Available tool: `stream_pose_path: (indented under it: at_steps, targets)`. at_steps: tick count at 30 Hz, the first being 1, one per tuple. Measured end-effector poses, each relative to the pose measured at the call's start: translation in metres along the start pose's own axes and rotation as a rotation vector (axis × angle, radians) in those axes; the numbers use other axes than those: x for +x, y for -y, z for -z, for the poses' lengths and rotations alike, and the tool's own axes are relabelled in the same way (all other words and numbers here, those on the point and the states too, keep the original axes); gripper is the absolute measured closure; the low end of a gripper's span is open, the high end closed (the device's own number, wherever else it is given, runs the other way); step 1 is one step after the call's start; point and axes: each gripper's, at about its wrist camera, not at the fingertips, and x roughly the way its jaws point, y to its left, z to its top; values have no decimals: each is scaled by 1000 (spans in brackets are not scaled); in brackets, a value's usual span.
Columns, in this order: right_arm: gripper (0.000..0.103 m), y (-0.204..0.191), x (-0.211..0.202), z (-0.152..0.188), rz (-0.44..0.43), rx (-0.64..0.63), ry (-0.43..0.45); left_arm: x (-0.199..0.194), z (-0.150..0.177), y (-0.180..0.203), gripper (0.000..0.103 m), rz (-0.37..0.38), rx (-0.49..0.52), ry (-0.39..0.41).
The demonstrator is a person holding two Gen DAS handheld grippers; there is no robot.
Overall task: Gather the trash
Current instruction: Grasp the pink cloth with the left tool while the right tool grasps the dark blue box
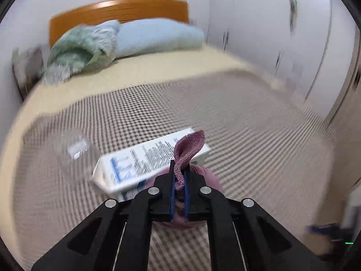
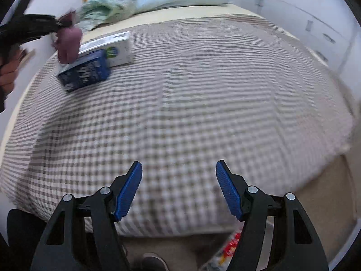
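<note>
My left gripper (image 1: 179, 169) is shut on a mauve terry cloth (image 1: 188, 151), which hangs from it above the bed; it also shows in the right wrist view (image 2: 68, 43). Under it lies a white carton (image 1: 144, 160) with blue print, seen too in the right wrist view (image 2: 117, 47), next to a dark blue carton (image 2: 85, 72). A clear plastic cup (image 1: 72, 151) lies blurred to the left of the white carton. My right gripper (image 2: 179, 187) is open and empty over the near edge of the bed.
The bed has a checked cover (image 2: 191, 103), a pale blue pillow (image 1: 155, 36) and a green blanket (image 1: 79, 47) by the wooden headboard (image 1: 117, 11). White wardrobe doors (image 1: 282, 33) stand to the right. Colourful packaging (image 2: 230, 246) lies on the floor below my right gripper.
</note>
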Motion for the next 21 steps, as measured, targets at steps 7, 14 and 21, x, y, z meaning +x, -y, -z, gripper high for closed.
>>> stream_pose_path:
  at_steps: [7, 14, 21]
  targets:
    - [37, -74, 52, -110, -256, -128, 46, -70, 46, -74, 100, -58, -191, -3]
    - [37, -92, 118, -184, -477, 106, 8, -119, 71, -90, 100, -112, -162, 14]
    - [36, -147, 84, -137, -787, 3, -45, -134, 82, -115, 100, -143, -198, 23]
